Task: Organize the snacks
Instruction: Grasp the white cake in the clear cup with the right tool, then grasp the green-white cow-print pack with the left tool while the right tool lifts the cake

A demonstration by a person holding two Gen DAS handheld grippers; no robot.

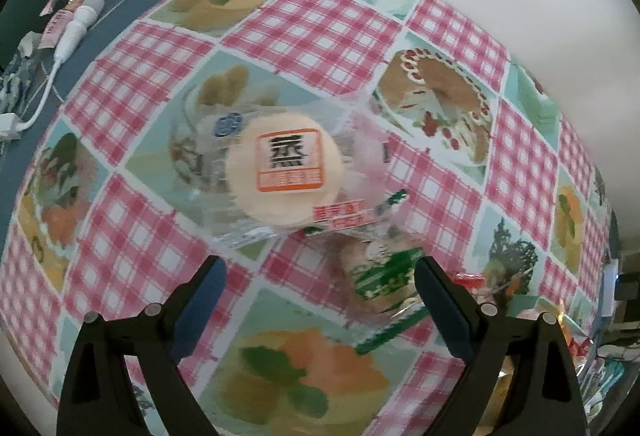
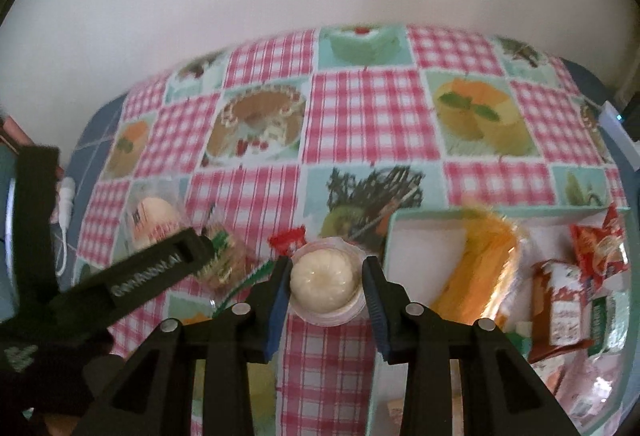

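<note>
A: Left wrist view: what lies ahead?
B: A round pale bun (image 1: 285, 177) in crinkly clear wrap, orange label on top, flat on the glossy checked cloth (image 1: 332, 31). The left gripper (image 1: 320, 310) is spread wide and grips nothing. At 4 o'clock from the bun lies a green-printed pack (image 1: 380, 276) — blurred, and its right edge is hidden behind a finger.
A: Right wrist view?
B: The right gripper (image 2: 325, 286) stands open around a smooth domed cup (image 2: 326, 286), contact unclear. At 3 o'clock sits a mint tray (image 2: 390, 232) holding an orange bag (image 2: 476, 268) and red packets (image 2: 564, 300) — smeared, cut off low.
</note>
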